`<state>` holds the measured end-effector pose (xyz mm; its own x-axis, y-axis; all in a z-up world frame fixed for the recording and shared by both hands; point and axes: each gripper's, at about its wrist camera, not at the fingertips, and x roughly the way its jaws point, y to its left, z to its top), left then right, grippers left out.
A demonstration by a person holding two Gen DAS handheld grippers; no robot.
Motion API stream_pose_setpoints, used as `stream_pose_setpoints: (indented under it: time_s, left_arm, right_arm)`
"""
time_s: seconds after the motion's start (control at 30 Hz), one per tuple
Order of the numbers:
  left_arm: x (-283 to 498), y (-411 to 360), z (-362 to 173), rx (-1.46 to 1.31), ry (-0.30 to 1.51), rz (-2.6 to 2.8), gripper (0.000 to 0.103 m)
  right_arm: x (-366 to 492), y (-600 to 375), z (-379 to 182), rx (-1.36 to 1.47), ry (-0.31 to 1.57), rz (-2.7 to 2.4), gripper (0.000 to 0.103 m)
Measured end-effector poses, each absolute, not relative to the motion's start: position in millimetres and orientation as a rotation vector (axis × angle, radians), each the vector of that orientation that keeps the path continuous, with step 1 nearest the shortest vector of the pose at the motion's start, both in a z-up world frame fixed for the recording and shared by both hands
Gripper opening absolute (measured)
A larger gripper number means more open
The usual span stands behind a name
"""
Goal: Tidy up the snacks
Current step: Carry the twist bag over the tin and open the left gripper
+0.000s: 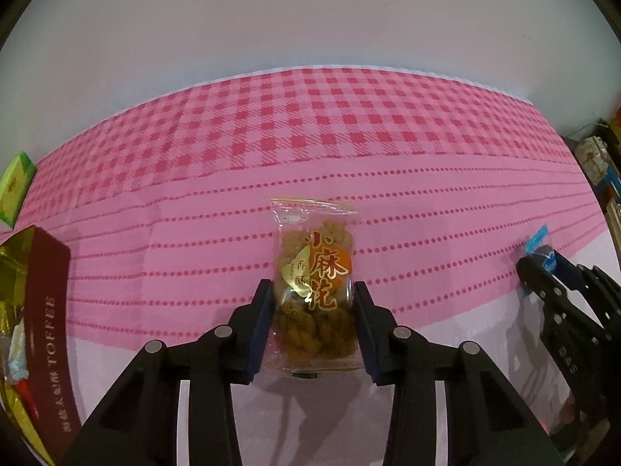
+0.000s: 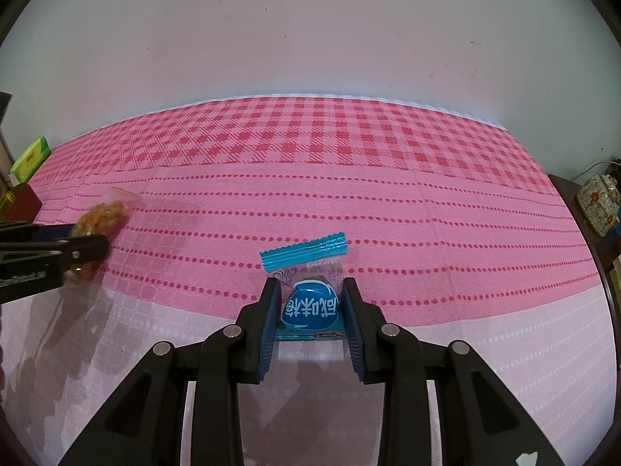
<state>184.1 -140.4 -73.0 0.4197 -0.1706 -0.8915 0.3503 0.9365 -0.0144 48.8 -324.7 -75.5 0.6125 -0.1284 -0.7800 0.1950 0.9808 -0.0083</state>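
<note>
Along the counter's [image 1: 116, 77] left edge lies a green box [image 1: 14, 188], and nearer sits a maroon box [image 1: 46, 310] lettered "TOFFEE" down its side, gold wrappers showing inside. Over the pink checked and dotted tablecloth [image 1: 349, 124], nothing stands between the two tools. At centre the left tool [image 1: 314, 291] has its pads pressed on a clear packet of fried dough twists [image 1: 314, 272] – gold and orange Chinese characters on the front, the packet's far end lying on the cloth. To the right, the right tool [image 2: 311, 289] is clenched on a blue candy packet [image 2: 310, 295], its white Chinese lettering upside down – crimped top edge pointing away. At the far right, a floral tin [image 2: 597, 202] stands on a dark side table [image 2: 562, 186].
</note>
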Motion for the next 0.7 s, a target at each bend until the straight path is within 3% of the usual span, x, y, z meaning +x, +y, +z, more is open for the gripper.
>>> stream_pose_setpoints:
  time_s: [0.33, 0.7]
  left_arm:
    - [160, -102, -36, 0.173, 1.057, -0.32, 0.041]
    - [138, -4, 22, 0.174, 0.978, -0.19, 0.041]
  right_arm:
    - [49, -324, -76, 0.077, 0.893, -0.189, 0.03]
    - [49, -324, -76, 0.077, 0.893, -0.189, 0.03]
